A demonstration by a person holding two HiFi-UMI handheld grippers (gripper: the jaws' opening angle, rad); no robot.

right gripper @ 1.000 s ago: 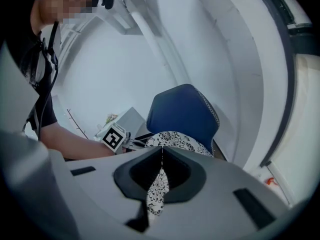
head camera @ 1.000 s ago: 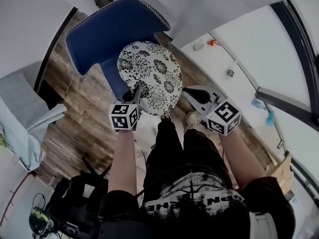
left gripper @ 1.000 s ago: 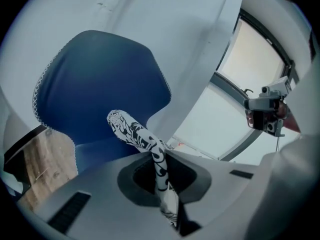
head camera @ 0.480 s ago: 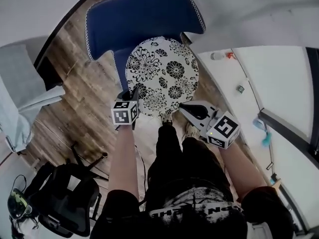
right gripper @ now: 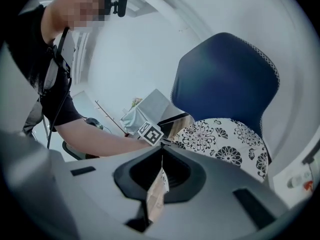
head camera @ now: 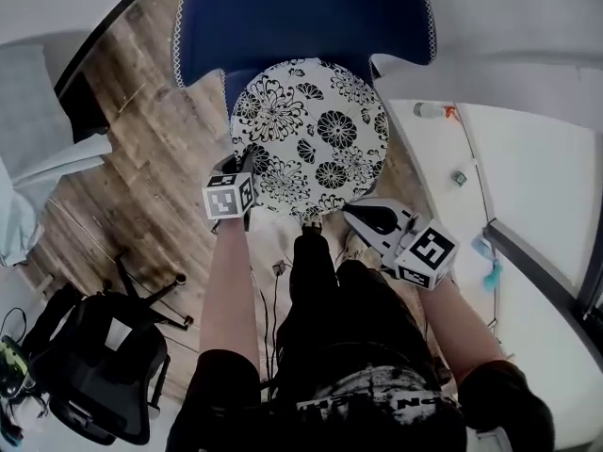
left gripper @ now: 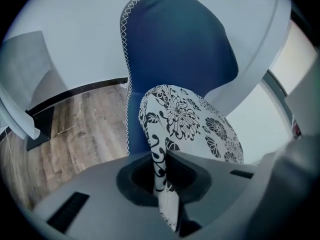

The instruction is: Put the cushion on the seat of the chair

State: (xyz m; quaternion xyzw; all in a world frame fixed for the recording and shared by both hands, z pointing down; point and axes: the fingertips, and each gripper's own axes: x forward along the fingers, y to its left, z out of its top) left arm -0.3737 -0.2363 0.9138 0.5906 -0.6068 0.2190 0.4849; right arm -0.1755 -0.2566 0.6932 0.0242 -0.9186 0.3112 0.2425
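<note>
Left gripper angled steeply down, right gripper flatter; I've both clenched on the rim of the round floral fabric cushion.

A round cushion, white with black flowers (big, chrysanthemum-like blooms), is spread over the seat of the blue chair. The chair's white-stitched backrest stands at the cushion's 12 o'clock. The near rim is pinched at 5 and 7 o'clock. Whether the cushion rests fully down is unclear.
</note>
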